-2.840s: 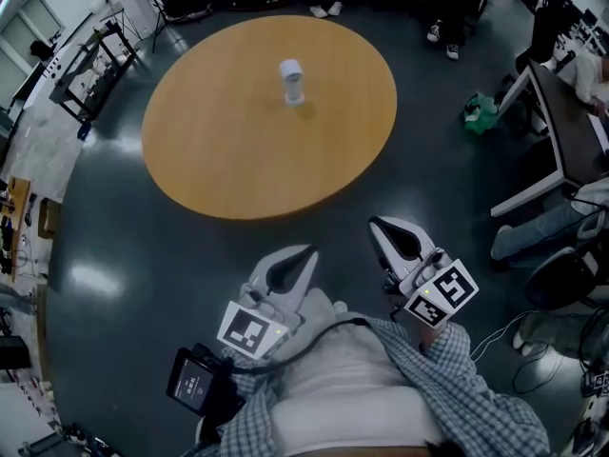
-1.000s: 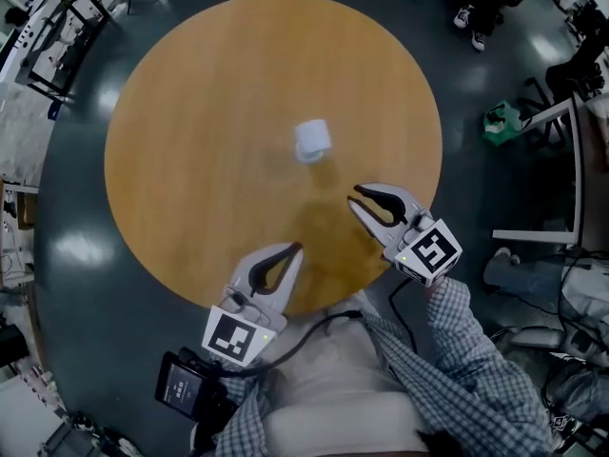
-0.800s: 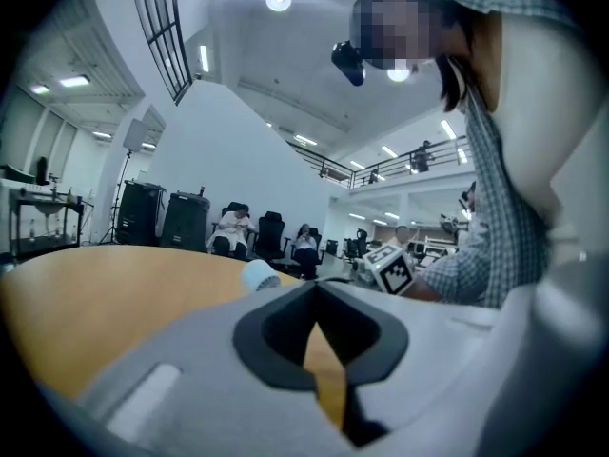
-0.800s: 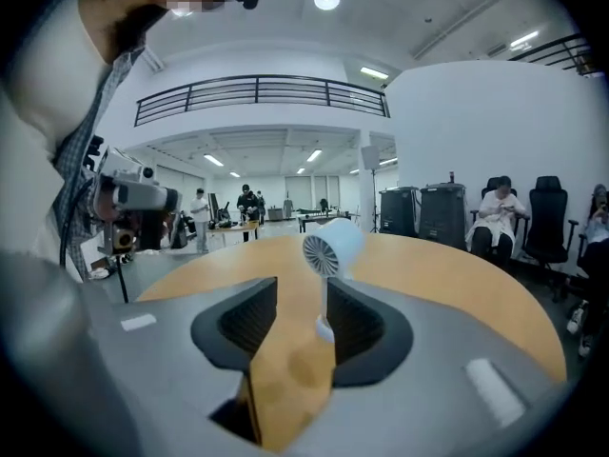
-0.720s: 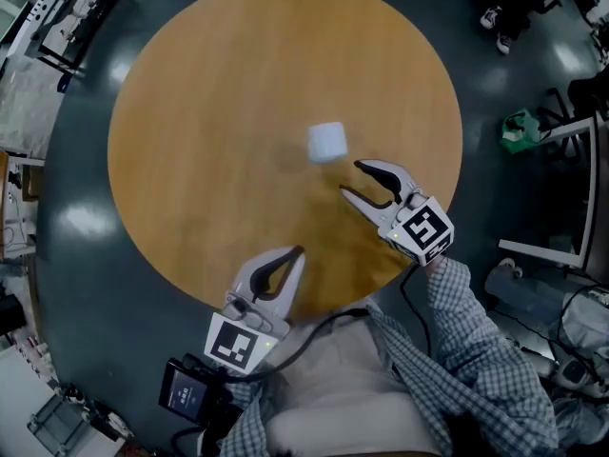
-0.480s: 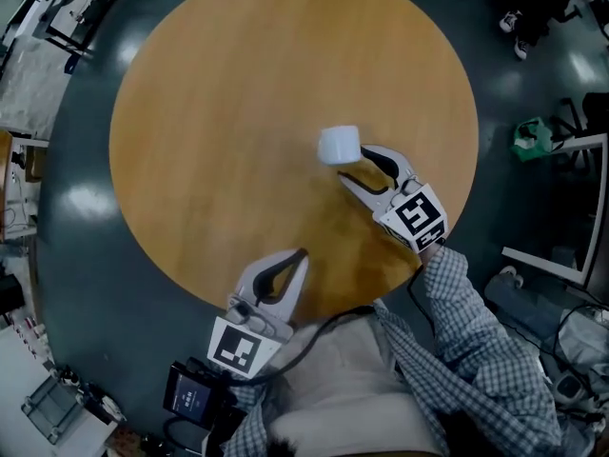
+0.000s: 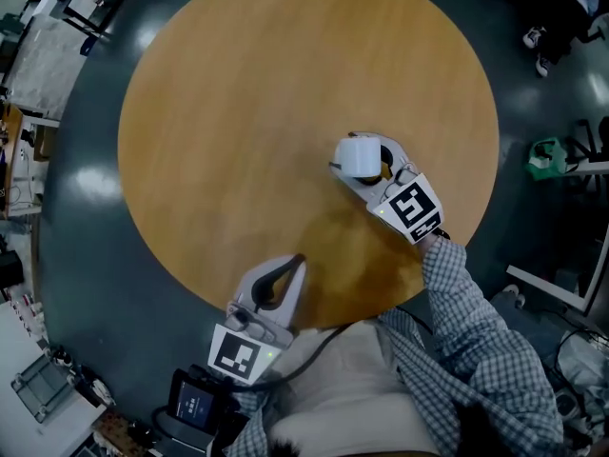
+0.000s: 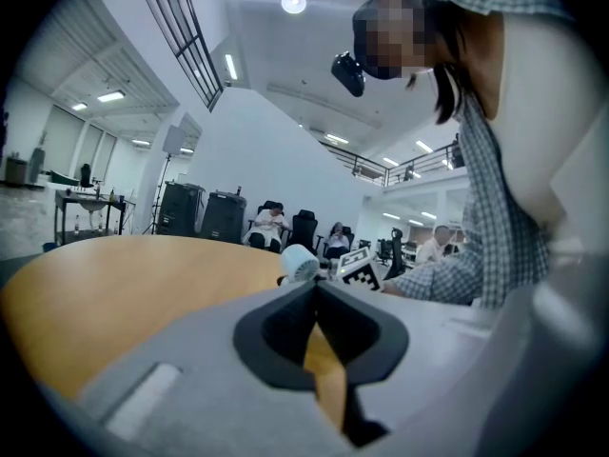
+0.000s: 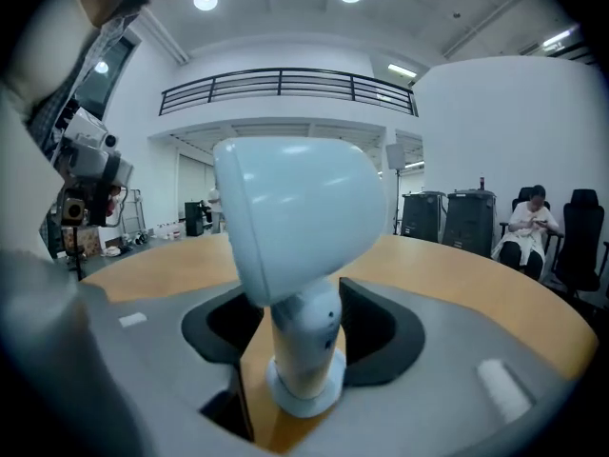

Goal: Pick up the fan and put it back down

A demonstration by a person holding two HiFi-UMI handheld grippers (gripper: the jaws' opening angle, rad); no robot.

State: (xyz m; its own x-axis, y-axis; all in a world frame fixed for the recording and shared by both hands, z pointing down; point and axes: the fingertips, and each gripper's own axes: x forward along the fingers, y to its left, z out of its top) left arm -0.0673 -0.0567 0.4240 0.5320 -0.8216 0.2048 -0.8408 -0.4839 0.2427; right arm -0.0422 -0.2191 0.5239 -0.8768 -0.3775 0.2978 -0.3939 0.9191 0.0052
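Note:
A small white fan (image 7: 360, 158) stands upright on the round wooden table (image 7: 238, 93), right of centre. My right gripper (image 7: 352, 153) reaches around it, one finger on each side. In the right gripper view the fan's stem (image 9: 303, 336) stands between the dark pads, and wood shows in the gap on its left. These jaws have just been opening and stand wide, with the fan between them but not pinched. My left gripper (image 7: 298, 260) hovers at the table's near edge, its tips together and nothing in them. The left gripper view shows the fan (image 8: 300, 263) far off.
Dark floor surrounds the table. A green object (image 7: 547, 155) lies on the floor at the right beside a desk leg (image 7: 561, 288). Metal racks (image 7: 57, 27) stand at the upper left. Seated people (image 8: 271, 225) and black cases (image 8: 202, 215) line the far side.
My right gripper has moved forward across the table to the fan, and its jaws have spread around it. The left gripper has stayed by the near edge.

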